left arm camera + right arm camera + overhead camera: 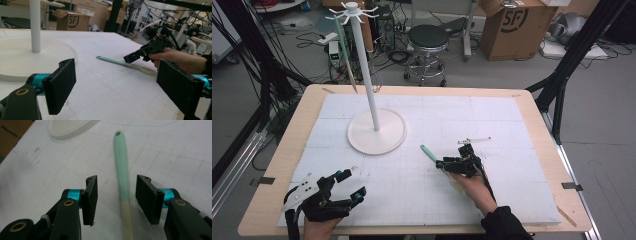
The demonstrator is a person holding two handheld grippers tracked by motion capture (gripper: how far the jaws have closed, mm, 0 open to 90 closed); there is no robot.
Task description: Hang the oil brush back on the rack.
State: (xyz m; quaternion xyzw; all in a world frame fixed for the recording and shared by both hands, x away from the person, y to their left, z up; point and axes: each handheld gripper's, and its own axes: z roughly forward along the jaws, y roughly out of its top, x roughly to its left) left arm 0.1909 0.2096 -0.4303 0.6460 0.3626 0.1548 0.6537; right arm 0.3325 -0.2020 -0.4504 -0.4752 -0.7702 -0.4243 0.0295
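Note:
A long utensil with a mint-green handle and a pale wooden lower part lies flat on the white mat; its handle has a small hole at the tip. My right gripper is open and straddles it, one jaw on each side, no pad touching. My left gripper is open and holds nothing, low at the mat's front left. A white hanging stand rises from a round base; another green-handled utensil hangs from its top hooks.
The white foam mat covers a wooden table. Behind the table stand a black stool, a cardboard box and floor cables. Black frame legs flank the table on the right.

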